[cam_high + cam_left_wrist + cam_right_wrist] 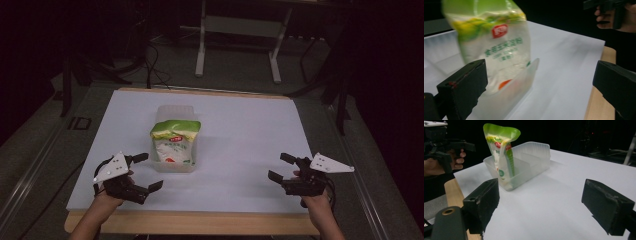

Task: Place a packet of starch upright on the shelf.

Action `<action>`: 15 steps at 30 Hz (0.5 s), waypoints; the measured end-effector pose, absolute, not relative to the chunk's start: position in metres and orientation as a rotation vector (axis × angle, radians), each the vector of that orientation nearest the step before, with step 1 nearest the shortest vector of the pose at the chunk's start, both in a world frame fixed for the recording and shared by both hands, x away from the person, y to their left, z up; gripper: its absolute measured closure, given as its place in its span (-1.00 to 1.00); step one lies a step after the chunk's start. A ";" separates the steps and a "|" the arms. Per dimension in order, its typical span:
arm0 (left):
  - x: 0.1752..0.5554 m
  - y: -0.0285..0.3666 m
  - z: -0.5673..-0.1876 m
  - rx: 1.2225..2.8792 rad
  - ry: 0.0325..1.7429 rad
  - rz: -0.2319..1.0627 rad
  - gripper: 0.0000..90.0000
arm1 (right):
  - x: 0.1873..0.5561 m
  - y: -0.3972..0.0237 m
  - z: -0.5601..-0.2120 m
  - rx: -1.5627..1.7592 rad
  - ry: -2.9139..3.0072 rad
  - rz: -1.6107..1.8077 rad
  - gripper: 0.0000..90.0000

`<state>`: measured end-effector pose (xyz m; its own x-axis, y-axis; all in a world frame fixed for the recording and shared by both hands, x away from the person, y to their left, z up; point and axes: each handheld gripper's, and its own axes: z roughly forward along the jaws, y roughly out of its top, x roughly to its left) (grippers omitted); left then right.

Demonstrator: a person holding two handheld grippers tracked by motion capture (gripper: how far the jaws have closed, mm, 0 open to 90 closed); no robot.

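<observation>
Right now both tools are empty: your left gripper (141,172) hovers near the front-left corner of the tabletop (240,130) with its jaws spread wide, and your right gripper (281,167) sits near the front-right corner, jaws equally apart, well away from anything. What you are closest to is the green-and-white pouch (174,141), which stands in the clear plastic bin (174,111) a little left of the tabletop's middle, at the bin's near end.

From the left gripper view the pouch (496,47) fills the space just ahead of the left jaw, so you look set for a reach from that side. To do it well, I would bring the left gripper in above the bin (524,77) wall, not through it, and take the pouch on its flat upper body below the green top seal, where the film looks firm enough to pinch. Close slowly; a soft bag of powder likely sags and slips. Your right gripper could steady the bin's far end if it starts to slide.

The pouch (501,152) stands with its long axis roughly vertical, green sealed top up and leaning a little, base down against the bin (531,160) floor. The bin's own long axis runs from the front edge toward the back edge of the tabletop
</observation>
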<state>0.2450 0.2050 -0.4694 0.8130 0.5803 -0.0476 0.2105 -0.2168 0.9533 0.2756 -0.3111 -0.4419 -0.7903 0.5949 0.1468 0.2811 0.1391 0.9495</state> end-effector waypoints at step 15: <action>0.240 0.181 -0.473 1.774 0.523 0.284 -1.00 | 0.270 -0.298 -0.459 0.729 2.175 1.679 -0.66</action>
